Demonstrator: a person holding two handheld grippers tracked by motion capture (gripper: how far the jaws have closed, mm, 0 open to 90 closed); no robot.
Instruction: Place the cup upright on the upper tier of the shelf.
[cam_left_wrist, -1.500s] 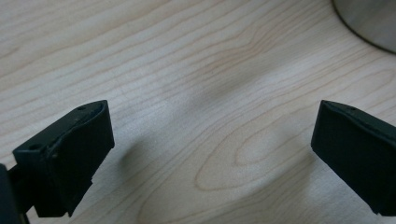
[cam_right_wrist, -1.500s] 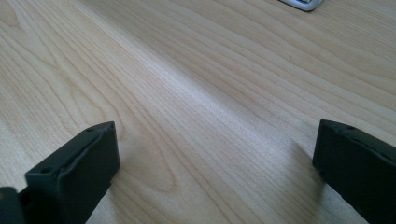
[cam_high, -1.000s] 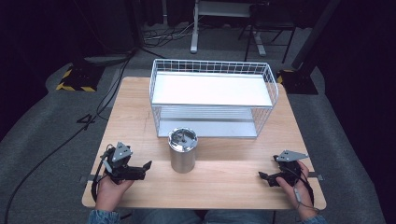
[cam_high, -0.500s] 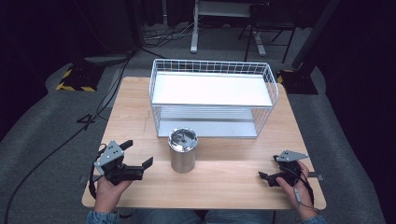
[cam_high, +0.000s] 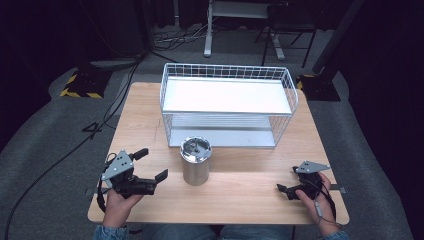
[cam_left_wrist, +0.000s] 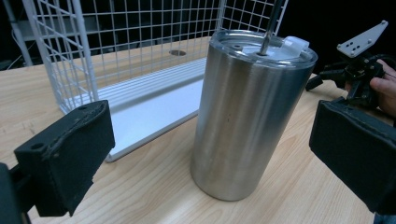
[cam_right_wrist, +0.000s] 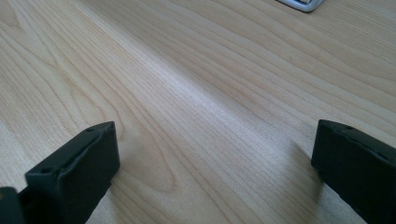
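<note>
Spanning most of the high view, the wooden table (cam_high: 140, 125) carries everything. At its twelve o'clock side stands a white wire basket rack (cam_high: 227, 102) with a flat white shelf on top and another at its base. Just in front of the rack, near the table's centre, a steel tumbler (cam_high: 195, 161) stands upright, its clear lid pierced by a metal straw; in the left gripper view the tumbler (cam_left_wrist: 250, 112) sits between the two black jaws without touching either. The left gripper (cam_high: 150, 165), at about eight o'clock of the table, has its jaws spread wide, holding nothing, aimed toward the tumbler. The right gripper (cam_high: 286, 186), at about four o'clock, rests low over bare wood (cam_right_wrist: 196, 93), its jaws likewise wide apart and empty.
</note>
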